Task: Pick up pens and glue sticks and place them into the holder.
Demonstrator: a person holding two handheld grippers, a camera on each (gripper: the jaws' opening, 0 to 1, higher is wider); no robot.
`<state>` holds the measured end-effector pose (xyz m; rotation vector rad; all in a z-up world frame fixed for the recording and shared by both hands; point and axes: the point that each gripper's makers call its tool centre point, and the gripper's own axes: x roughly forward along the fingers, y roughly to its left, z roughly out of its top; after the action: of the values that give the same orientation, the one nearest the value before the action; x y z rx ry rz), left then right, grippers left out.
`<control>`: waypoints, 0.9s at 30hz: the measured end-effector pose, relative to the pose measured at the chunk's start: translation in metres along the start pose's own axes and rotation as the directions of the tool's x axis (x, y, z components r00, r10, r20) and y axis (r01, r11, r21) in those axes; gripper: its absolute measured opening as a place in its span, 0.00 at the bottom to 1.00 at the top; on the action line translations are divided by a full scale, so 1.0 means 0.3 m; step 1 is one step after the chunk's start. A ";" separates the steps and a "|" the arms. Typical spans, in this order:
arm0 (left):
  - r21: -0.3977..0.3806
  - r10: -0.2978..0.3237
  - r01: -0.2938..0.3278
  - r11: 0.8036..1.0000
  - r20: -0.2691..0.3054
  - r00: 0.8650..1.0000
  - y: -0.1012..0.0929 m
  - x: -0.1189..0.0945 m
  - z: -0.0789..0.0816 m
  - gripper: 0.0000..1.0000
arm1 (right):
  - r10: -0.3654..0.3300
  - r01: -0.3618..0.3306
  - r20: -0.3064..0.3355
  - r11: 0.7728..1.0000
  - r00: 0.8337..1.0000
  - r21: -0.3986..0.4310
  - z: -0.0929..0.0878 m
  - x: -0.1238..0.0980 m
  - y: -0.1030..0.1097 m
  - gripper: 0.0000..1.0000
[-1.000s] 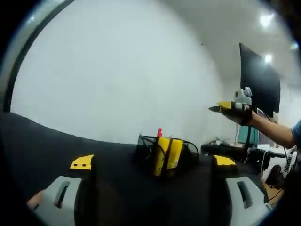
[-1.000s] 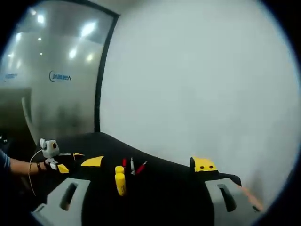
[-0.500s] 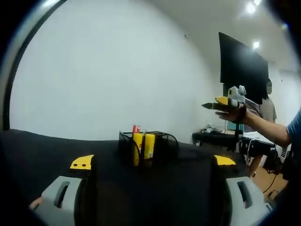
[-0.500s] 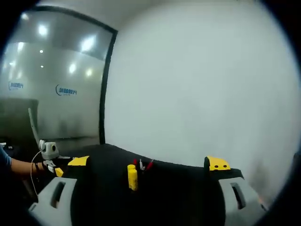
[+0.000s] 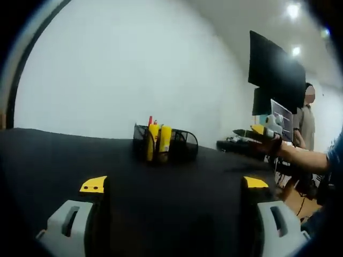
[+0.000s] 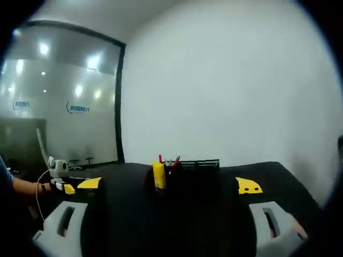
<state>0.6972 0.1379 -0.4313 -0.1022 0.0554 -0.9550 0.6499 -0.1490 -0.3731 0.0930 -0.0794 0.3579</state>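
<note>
Both grippers, left [image 5: 171, 206] and right [image 6: 169, 206], have dropped low with jaws spread and empty, while the pens and glue sticks [image 5: 159, 142] stand in the mesh holder [image 5: 179, 145] on the black table [image 5: 64, 155], suggesting the task is done.

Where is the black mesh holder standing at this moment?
In the left gripper view the holder stands on the black table, centre-left before the white wall, with yellow glue sticks upright inside.
</note>
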 end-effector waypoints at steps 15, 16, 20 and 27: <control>-0.030 0.010 -0.011 1.000 -0.025 1.000 0.025 -0.038 -0.019 0.96 | -0.087 0.087 -0.054 0.996 0.995 0.005 -0.152 -0.032 -0.105 0.82; -0.033 0.005 -0.005 0.999 -0.013 1.000 0.020 -0.037 -0.013 0.96 | -0.087 0.087 -0.055 0.996 0.995 -0.002 -0.153 -0.028 -0.106 0.82; -0.030 0.012 -0.013 0.999 -0.027 1.000 0.025 -0.040 -0.020 0.96 | -0.049 0.049 -0.057 0.999 0.997 -0.008 -0.151 0.003 -0.101 0.81; -0.037 0.015 -0.016 0.999 -0.029 0.999 0.026 -0.036 -0.020 0.96 | -0.045 0.041 -0.118 0.998 0.992 -0.038 -0.208 0.010 -0.089 0.79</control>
<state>0.6968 0.1510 -0.4381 -0.1228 0.1002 -0.9402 0.6660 -0.1663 -0.4367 0.0381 0.0340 0.3180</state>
